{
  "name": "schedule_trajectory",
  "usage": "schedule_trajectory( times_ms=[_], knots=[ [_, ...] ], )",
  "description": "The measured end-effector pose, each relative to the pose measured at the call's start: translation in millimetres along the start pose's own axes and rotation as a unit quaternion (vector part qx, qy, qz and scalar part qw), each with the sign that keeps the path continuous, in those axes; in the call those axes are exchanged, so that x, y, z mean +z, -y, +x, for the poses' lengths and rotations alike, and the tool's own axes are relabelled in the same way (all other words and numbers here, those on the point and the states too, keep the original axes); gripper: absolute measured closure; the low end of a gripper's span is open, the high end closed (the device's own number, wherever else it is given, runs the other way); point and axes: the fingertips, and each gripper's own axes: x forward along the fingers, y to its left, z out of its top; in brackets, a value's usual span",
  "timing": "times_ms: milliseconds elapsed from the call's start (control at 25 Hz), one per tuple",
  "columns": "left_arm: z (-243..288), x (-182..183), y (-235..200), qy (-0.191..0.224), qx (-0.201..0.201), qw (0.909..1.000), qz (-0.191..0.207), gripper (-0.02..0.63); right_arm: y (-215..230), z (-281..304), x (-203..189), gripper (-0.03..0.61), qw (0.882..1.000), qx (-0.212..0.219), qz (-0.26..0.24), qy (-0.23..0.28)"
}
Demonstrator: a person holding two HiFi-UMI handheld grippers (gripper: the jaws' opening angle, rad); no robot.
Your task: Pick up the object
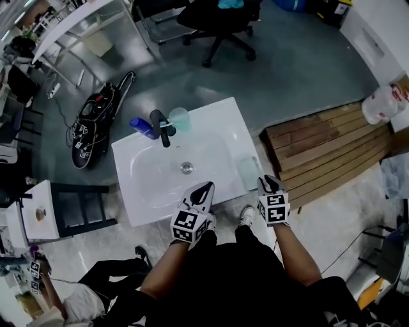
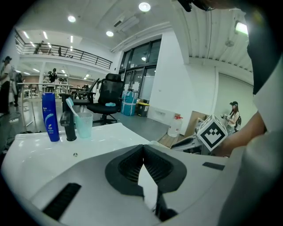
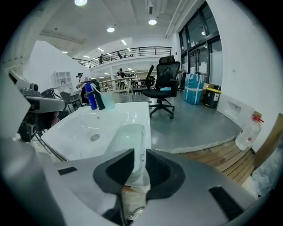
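Washbasin (image 1: pixel 217 128) with pale tray (image 1: pixel 248 172), grey floor (image 1: pixel 300 57), wooden pallet (image 1: pixel 326 150) beside

The left gripper (image 1: pixel 204 190) and the arm behind it cover part of the sink's (image 1: pixel 147 185) near rim in the head view. The office chair (image 1: pixel 220 19) gets chopped off by the top edge there too. The print on the blue bottle (image 2: pixel 50 117) is too small and smeary to read, tbh. In the right gripper view, the near end of the translucent tray (image 3: pixel 126 141) disappears behind the right gripper (image 3: pixel 139 152), so I can't tell where it ends.
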Motion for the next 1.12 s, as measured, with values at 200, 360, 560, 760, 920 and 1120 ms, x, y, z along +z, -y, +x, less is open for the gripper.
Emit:
schedule_trajectory(
  times_ms=[200,360,560,760,920,1120],
  knots=[
    [0,1,-4,0.001,0.007,1.0000,-0.005,0.600,1,8,-3,0.503,1.000,0.004,0.002,-0.019],
    [1,3,-6,0.003,0.009,0.9999,-0.009,0.600,2,11,-5,0.514,1.000,0.005,0.005,-0.030],
    [2,3,-6,0.004,0.011,0.9999,-0.009,0.600,4,15,-6,0.539,0.999,0.001,0.006,-0.038],
    [2,3,-6,0.004,0.012,0.9999,-0.009,0.600,6,16,-6,0.543,0.999,-0.004,0.009,-0.037],
    [0,2,-5,0.006,0.011,0.9999,-0.008,0.600,6,14,-2,0.545,1.000,-0.009,0.007,-0.028],
    [-2,4,-5,0.006,0.013,0.9999,-0.007,0.600,3,7,9,0.543,1.000,-0.006,0.008,-0.011]
  ],
)
